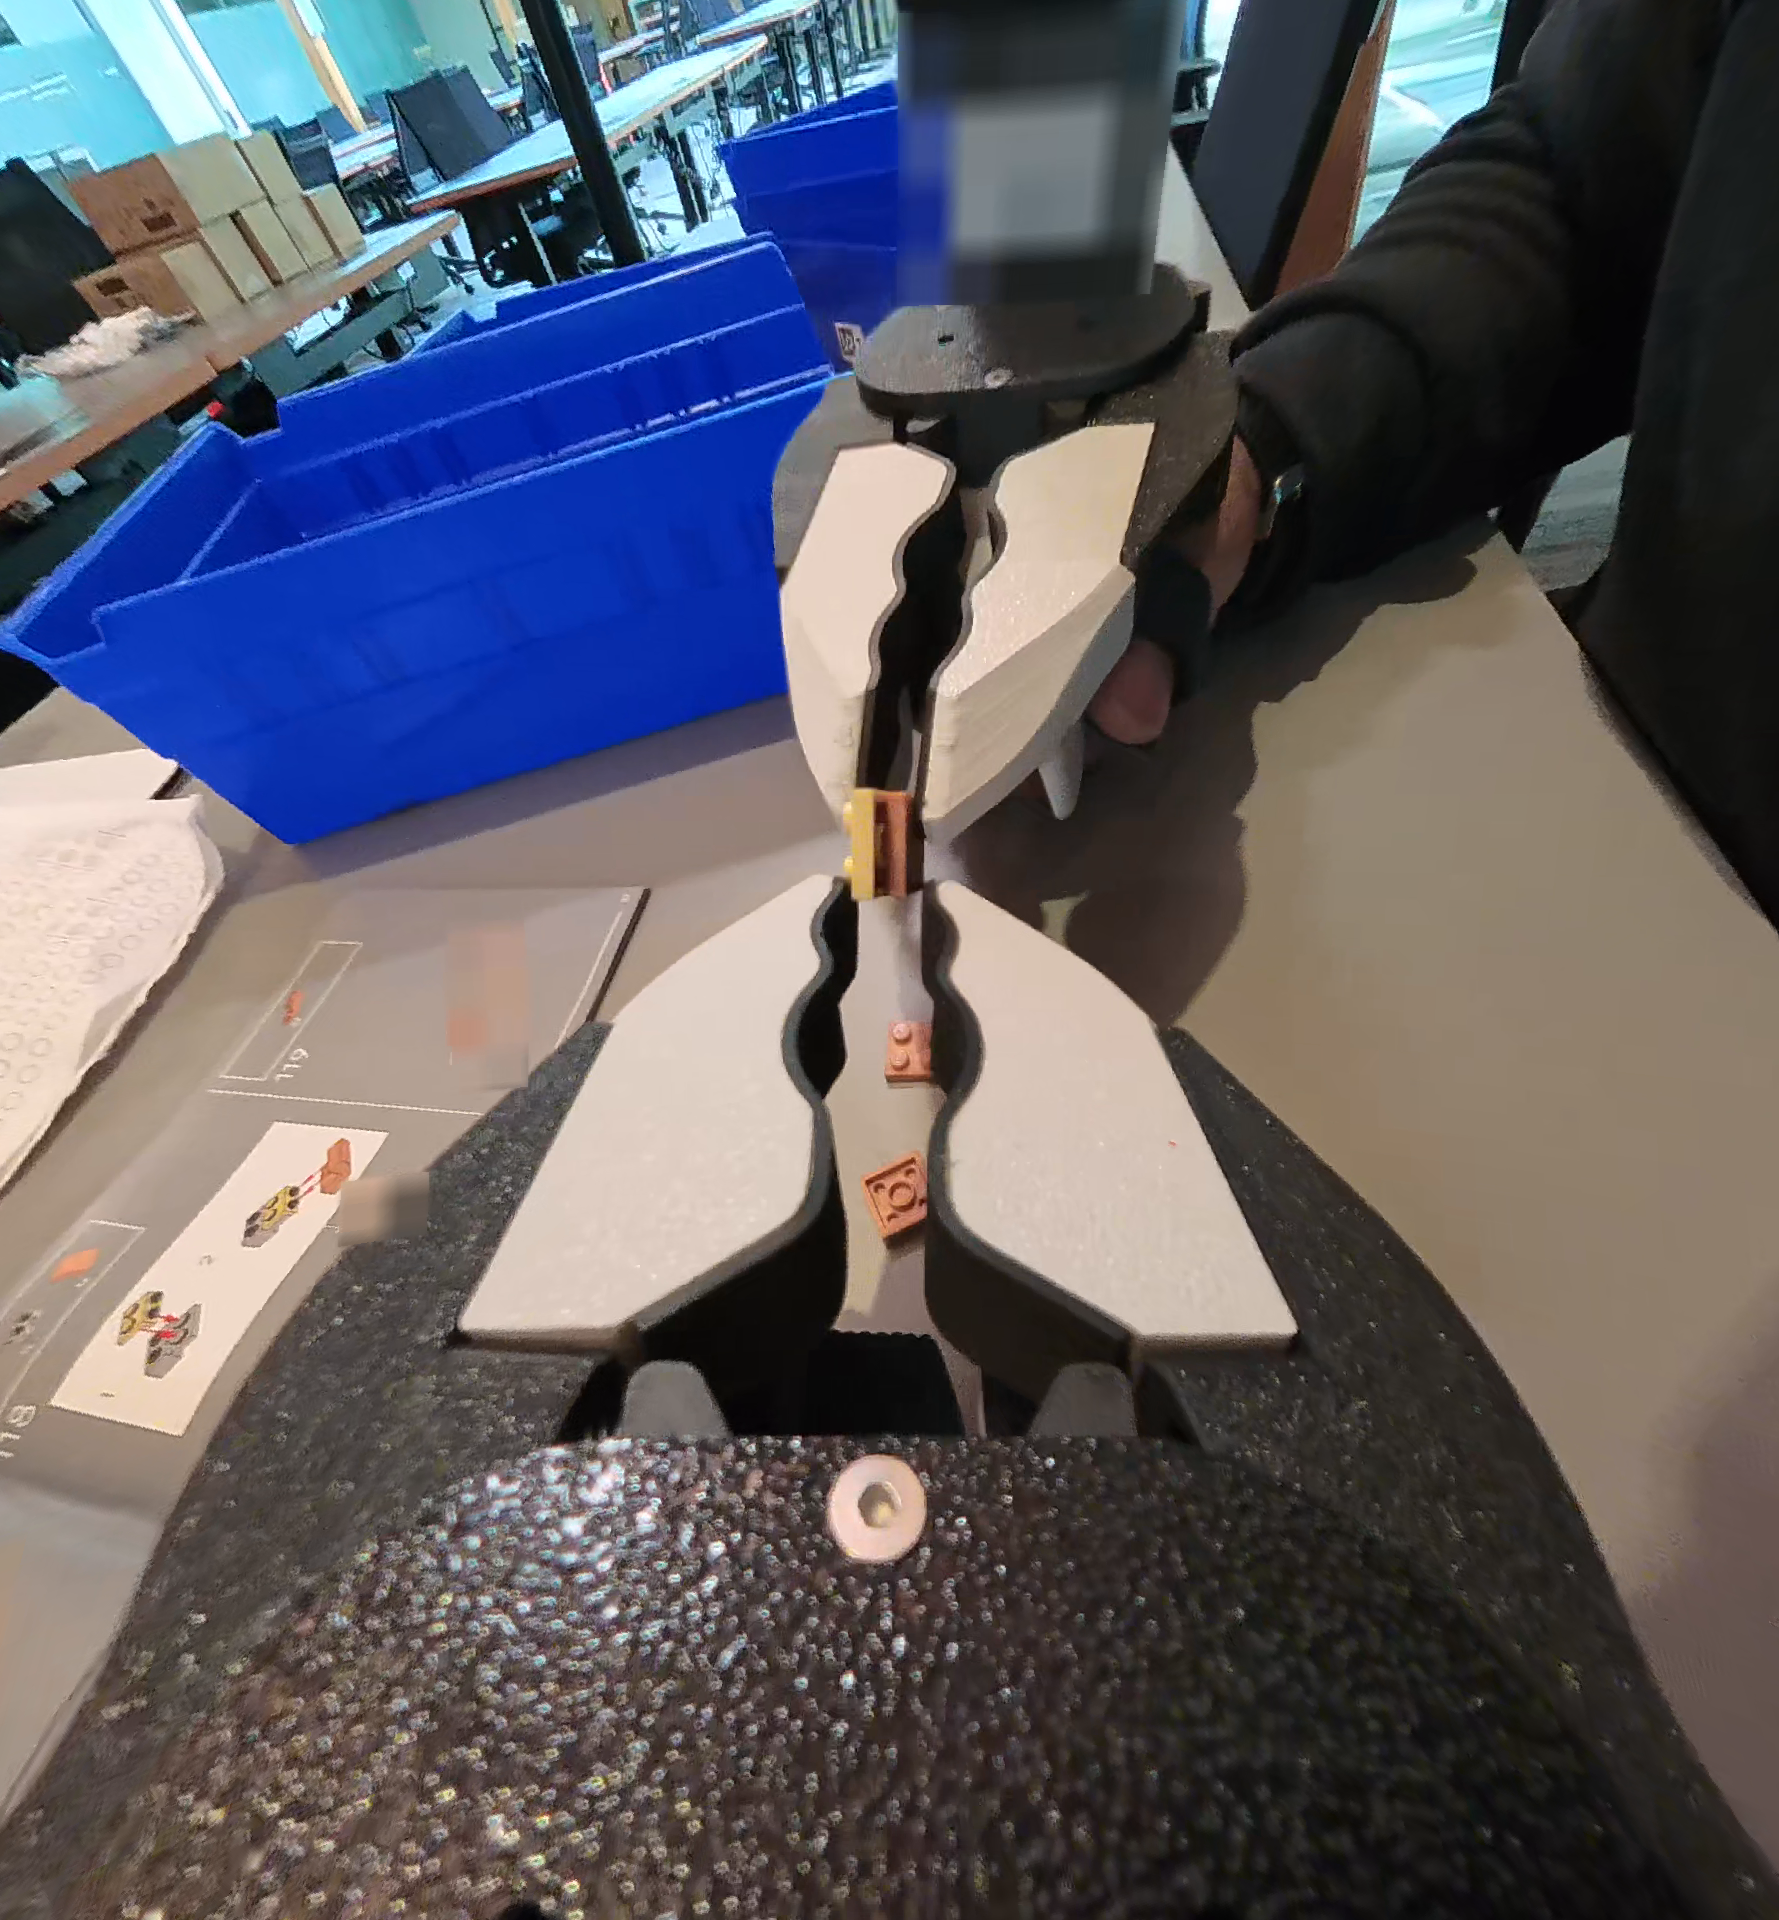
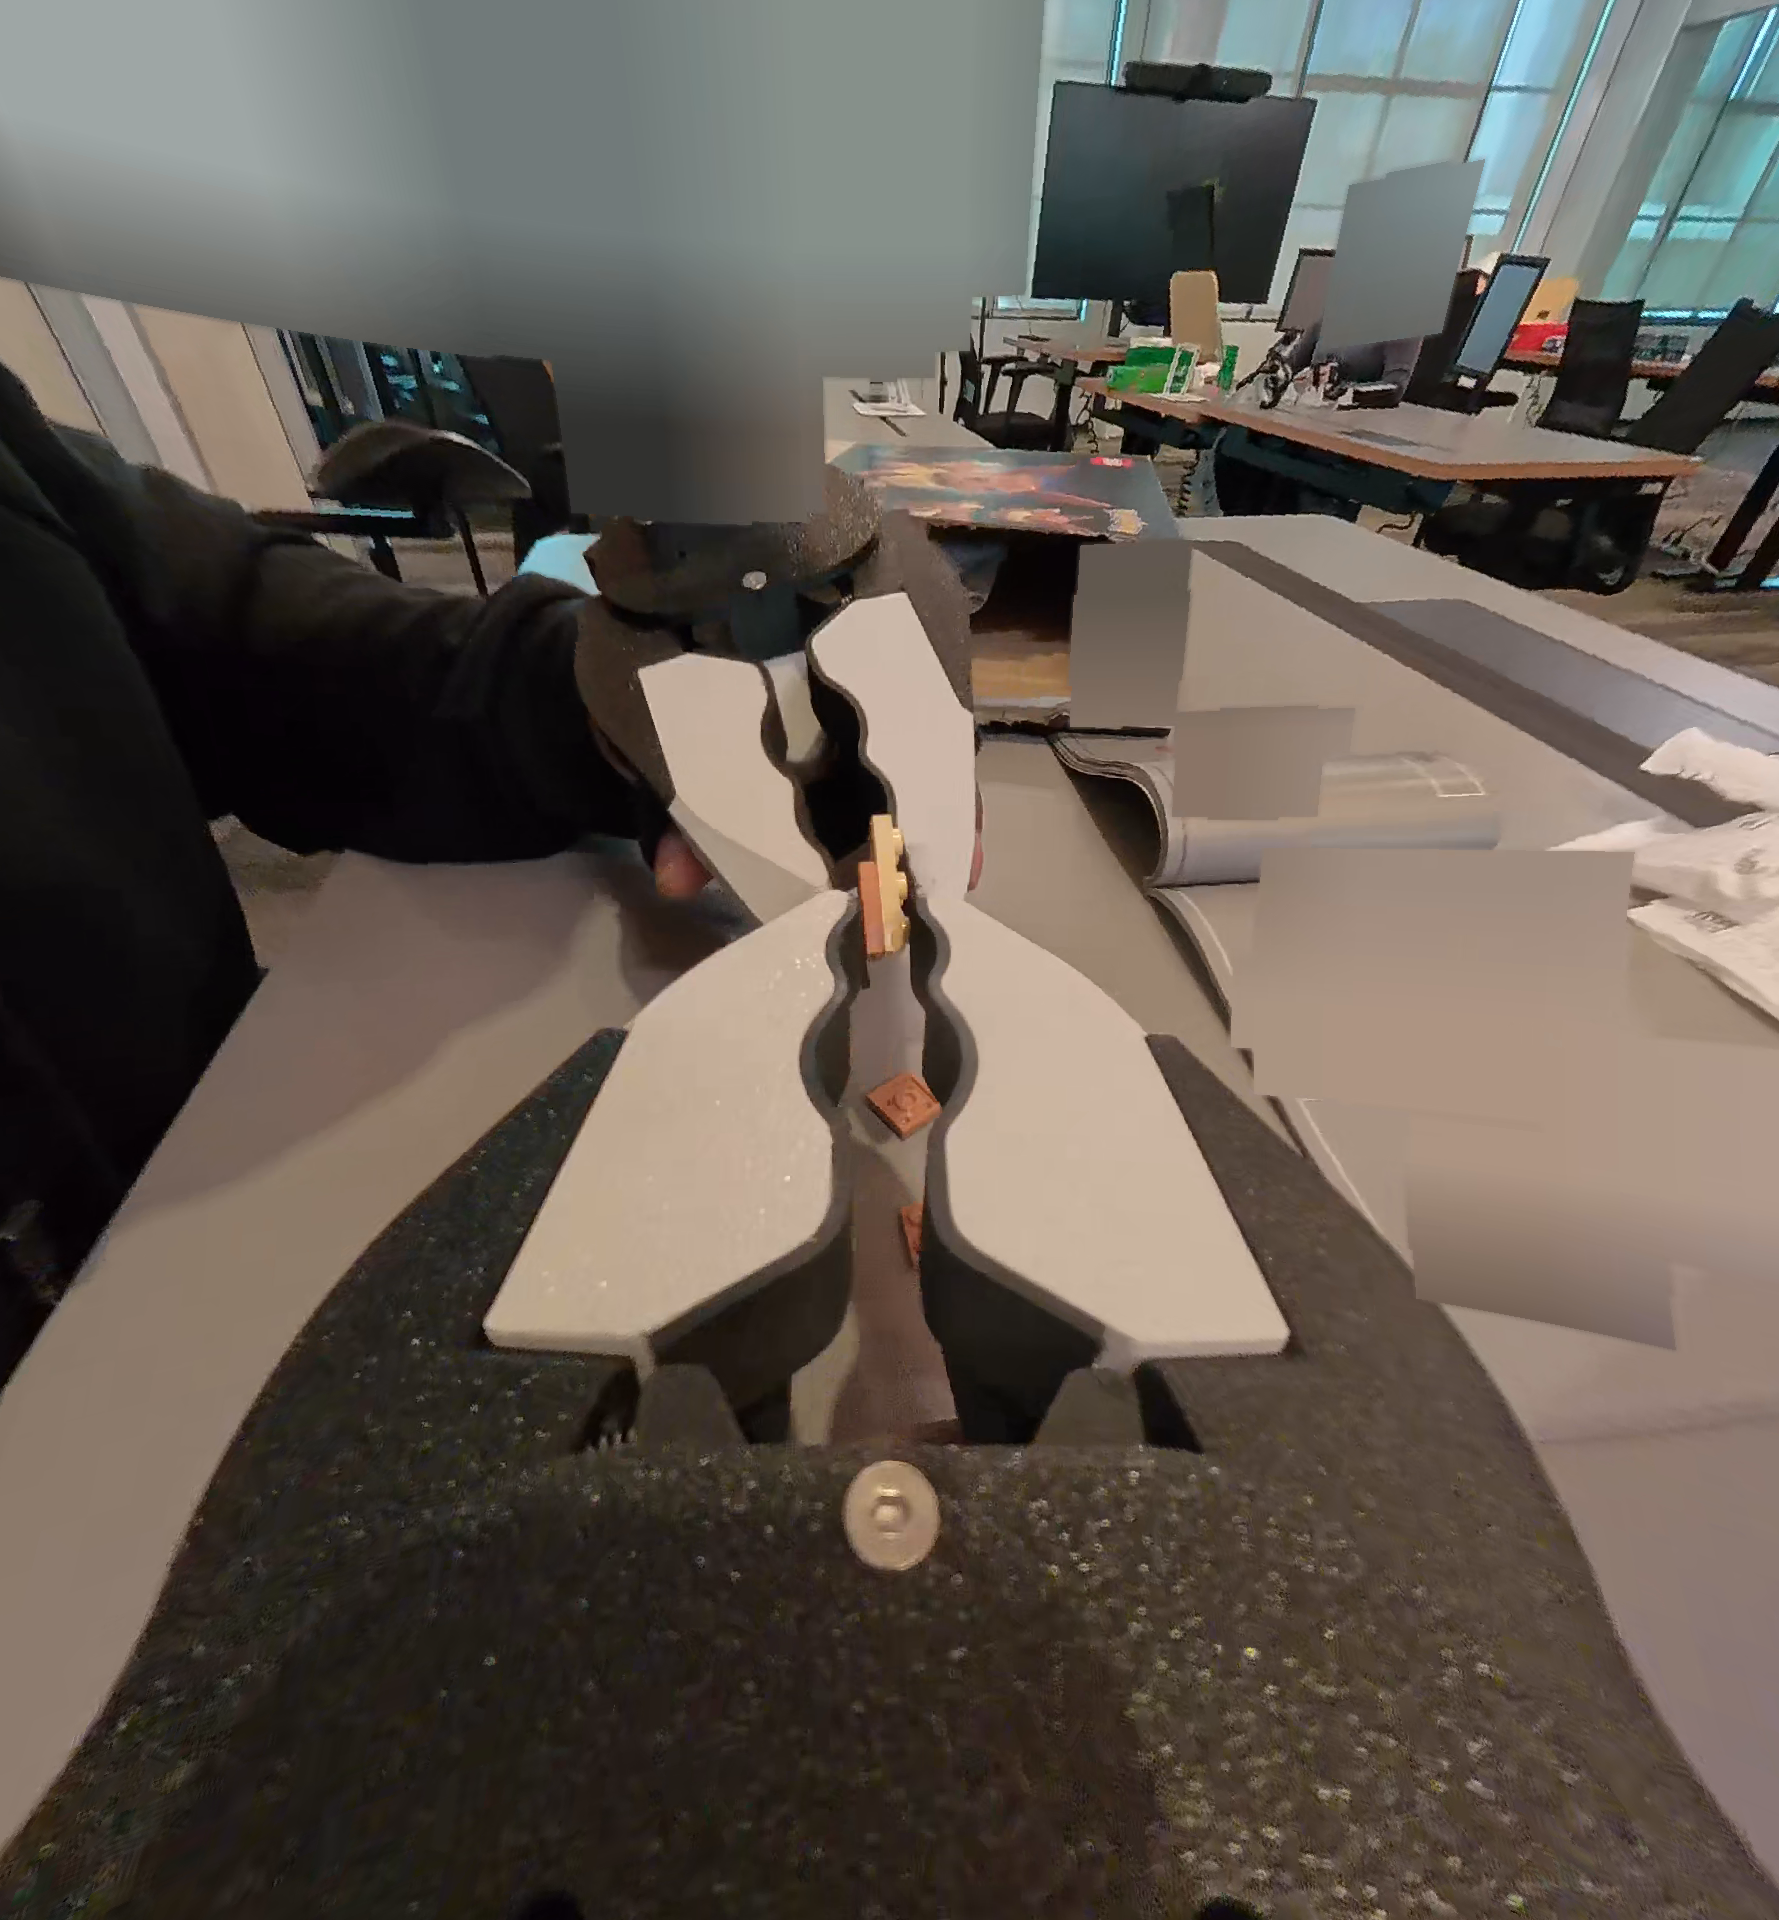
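The yellow plate (image 1: 869, 844) with the brown plate (image 1: 904, 844) pressed against it sits in the air between the two tongs' tips. The right gripper (image 2: 885, 914) is clamped on the pair; the left gripper (image 1: 880, 899) has its tips together at the pair's lower end. Squeezing evenly should seat them. Two loose brown plates (image 1: 897, 1195) lie on the table (image 1: 1384, 935) beneath the left tongs.

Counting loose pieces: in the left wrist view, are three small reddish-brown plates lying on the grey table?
No: only two reddish-brown plates lie on the grey table.
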